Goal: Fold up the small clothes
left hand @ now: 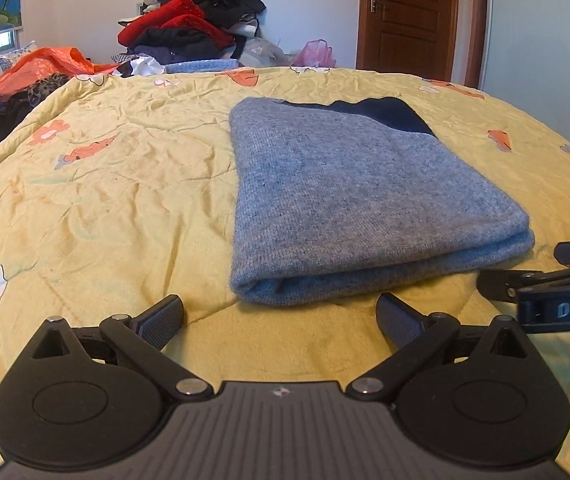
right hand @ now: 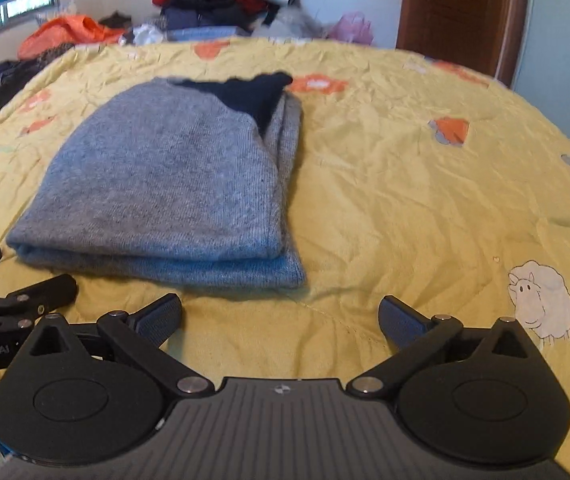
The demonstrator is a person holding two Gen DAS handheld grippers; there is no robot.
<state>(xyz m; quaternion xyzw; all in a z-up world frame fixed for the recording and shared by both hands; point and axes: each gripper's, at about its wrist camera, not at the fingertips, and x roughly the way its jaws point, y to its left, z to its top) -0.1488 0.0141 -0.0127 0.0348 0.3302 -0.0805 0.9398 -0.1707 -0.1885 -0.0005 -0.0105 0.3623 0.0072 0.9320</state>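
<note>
Lying folded into a thick grey knit rectangle, the sweater (left hand: pixel 349 200) is showing a navy patch at its far edge and resting on the yellow quilt (left hand: pixel 125 184). You are holding your left gripper (left hand: pixel 281 322) and right gripper (right hand: pixel 281 320) spread wide, empty, sweater at twelve and eleven o'clock respectively.

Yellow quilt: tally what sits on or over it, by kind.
Folded grey sweater with navy patch, lying flat on the yellow quilt: 1
Open tongs, empty, near the sweater's front edge: 2, left tongs and right tongs
Total: 3
The heap of unfolded clothes behind the quilt is not counted.
</note>
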